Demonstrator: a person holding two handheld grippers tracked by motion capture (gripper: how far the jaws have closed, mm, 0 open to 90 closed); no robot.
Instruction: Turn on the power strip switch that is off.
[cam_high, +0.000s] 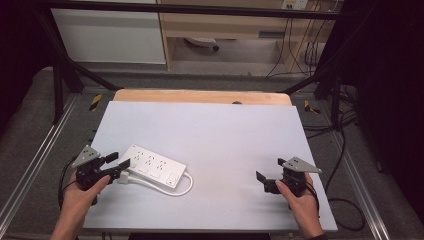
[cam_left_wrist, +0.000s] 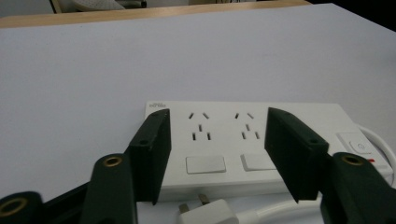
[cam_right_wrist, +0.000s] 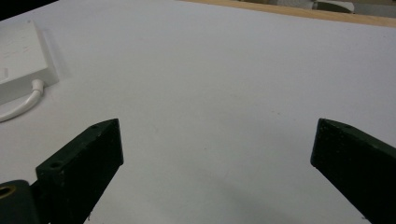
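Note:
A white power strip (cam_high: 153, 167) lies at the front left of the white table top, its white cable (cam_high: 172, 189) looping along its near side. My left gripper (cam_high: 118, 160) is open right at the strip's left end, jaws apart with nothing between them. In the left gripper view the power strip (cam_left_wrist: 224, 140) lies just beyond the jaws, and its white plug (cam_left_wrist: 205, 212) rests on the table below them. My right gripper (cam_high: 270, 170) stands open at the front right over bare table. The right gripper view catches the strip's corner (cam_right_wrist: 21, 58) and cable (cam_right_wrist: 21, 105) at far left.
The white board (cam_high: 210, 135) sits on a wooden table (cam_high: 200, 96) whose far edge shows behind it. Black frame bars (cam_high: 65, 70) and cables (cam_high: 345, 150) run around the sides. A wide bare stretch of board lies between the grippers.

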